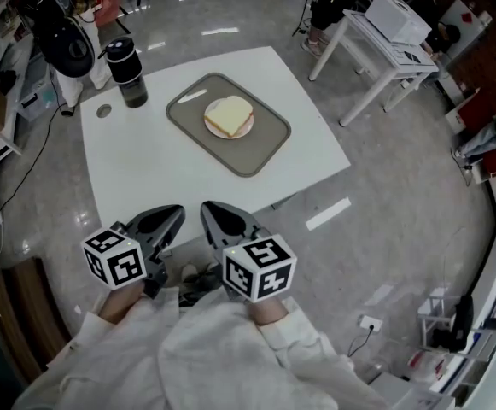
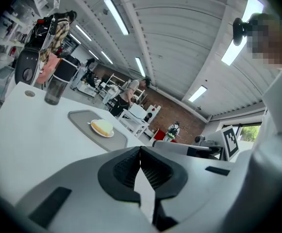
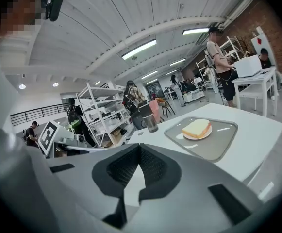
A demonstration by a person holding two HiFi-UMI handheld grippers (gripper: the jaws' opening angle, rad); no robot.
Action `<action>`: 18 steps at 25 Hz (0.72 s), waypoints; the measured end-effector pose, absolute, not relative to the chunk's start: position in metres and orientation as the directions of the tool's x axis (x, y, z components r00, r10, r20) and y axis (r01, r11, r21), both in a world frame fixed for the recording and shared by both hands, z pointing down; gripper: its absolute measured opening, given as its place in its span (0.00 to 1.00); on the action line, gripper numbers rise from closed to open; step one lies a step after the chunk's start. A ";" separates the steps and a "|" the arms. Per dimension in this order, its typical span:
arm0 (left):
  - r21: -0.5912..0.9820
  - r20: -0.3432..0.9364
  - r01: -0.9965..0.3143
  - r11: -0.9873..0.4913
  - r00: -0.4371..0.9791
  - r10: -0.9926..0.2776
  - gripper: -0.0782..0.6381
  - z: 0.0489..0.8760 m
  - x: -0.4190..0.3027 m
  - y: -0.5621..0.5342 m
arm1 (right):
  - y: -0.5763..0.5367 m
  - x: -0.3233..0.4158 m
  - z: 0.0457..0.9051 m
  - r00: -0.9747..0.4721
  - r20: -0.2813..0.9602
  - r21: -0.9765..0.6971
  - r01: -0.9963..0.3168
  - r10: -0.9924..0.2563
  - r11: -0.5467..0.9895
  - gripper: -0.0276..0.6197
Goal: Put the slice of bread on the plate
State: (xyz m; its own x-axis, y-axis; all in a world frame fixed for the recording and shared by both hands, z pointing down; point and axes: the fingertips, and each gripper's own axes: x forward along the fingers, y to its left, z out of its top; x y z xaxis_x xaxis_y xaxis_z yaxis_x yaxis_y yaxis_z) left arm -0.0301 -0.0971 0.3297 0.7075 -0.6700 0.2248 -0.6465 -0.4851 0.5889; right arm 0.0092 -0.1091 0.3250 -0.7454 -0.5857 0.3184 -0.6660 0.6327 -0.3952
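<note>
A pale slice of bread (image 1: 229, 114) lies on a small white plate (image 1: 249, 127), which sits on a grey tray (image 1: 260, 156) at the far side of the white table (image 1: 145, 169). Both grippers hover side by side at the table's near edge, well short of the tray. My left gripper (image 1: 176, 213) is shut with nothing in it, and so is my right gripper (image 1: 207, 208). The left gripper view shows the closed jaws (image 2: 141, 150) with the bread (image 2: 102, 126) far ahead. In the right gripper view the bread (image 3: 196, 128) lies beyond the closed jaws (image 3: 140, 147).
A dark tumbler (image 1: 128, 72) stands at the table's far left corner beside a small round hole (image 1: 103, 110). A white desk (image 1: 384, 45) with a box stands off to the far right. Shelving and a black round object (image 1: 67, 48) crowd the left side.
</note>
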 end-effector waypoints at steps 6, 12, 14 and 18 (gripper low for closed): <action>0.592 0.225 -0.643 -0.486 0.711 -0.667 0.12 0.329 -0.029 -0.099 | -0.112 0.009 0.325 -0.735 0.337 -0.364 -0.678 -0.589 0.639 0.06; 0.589 0.230 -0.649 -0.483 0.707 -0.669 0.12 0.331 -0.027 -0.095 | -0.111 0.011 0.327 -0.733 0.341 -0.360 -0.680 -0.589 0.638 0.06; 0.589 0.236 -0.653 -0.477 0.703 -0.671 0.12 0.333 -0.029 -0.092 | -0.109 0.010 0.329 -0.734 0.344 -0.362 -0.680 -0.586 0.638 0.06; 0.592 0.241 -0.654 -0.470 0.701 -0.671 0.12 0.336 -0.030 -0.089 | -0.105 0.006 0.333 -0.739 0.352 -0.355 -0.673 -0.575 0.648 0.06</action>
